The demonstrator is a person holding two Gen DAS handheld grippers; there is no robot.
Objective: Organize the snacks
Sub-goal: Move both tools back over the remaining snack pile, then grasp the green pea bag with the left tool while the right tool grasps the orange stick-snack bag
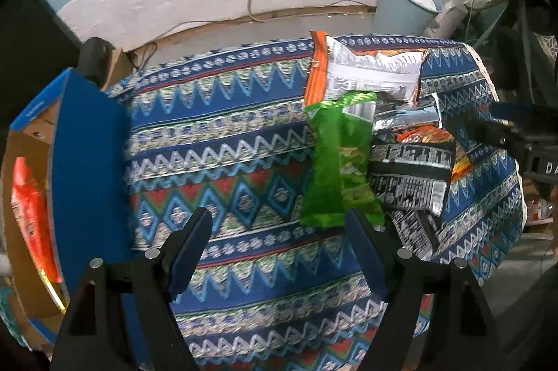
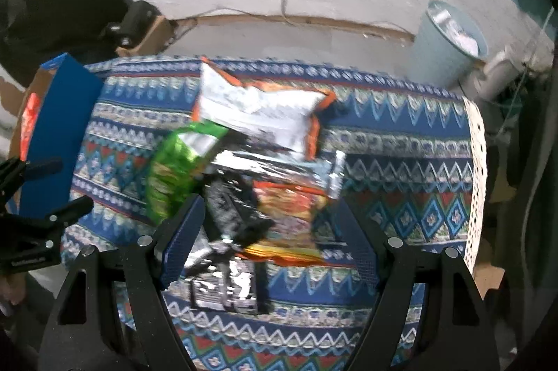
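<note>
- Snacks lie in a loose overlapping heap on the patterned cloth [image 1: 244, 141] of the table, toward its right half: a green bag [image 1: 340, 161], a white-and-orange bag [image 1: 362, 71] behind it, a silver packet [image 2: 279, 165], a black packet [image 1: 411, 175] and an orange packet [image 2: 289, 214].
- A blue-sided cardboard box [image 1: 87, 168] stands at the table's left edge, with something red-orange already inside; it looks like the place the bags are meant to go.
- Left tool [image 1: 279, 235] is spread wide with nothing between its pads, hovering over bare cloth just beside the green bag's near end.
- Right tool [image 2: 268, 231] is likewise spread and empty, poised above the black and orange packets.
- Green bag's long axis runs from the near end away toward the wall, slightly tilted; its crimped top points to the far side.
- White-and-orange bag lies crosswise, long axis left to right.
- To do this step well, I'd take the green bag first, since it lies on top at the heap's left edge.
- Pinch across its narrow width near the end, not along its length, so neighbours stay put.
</note>
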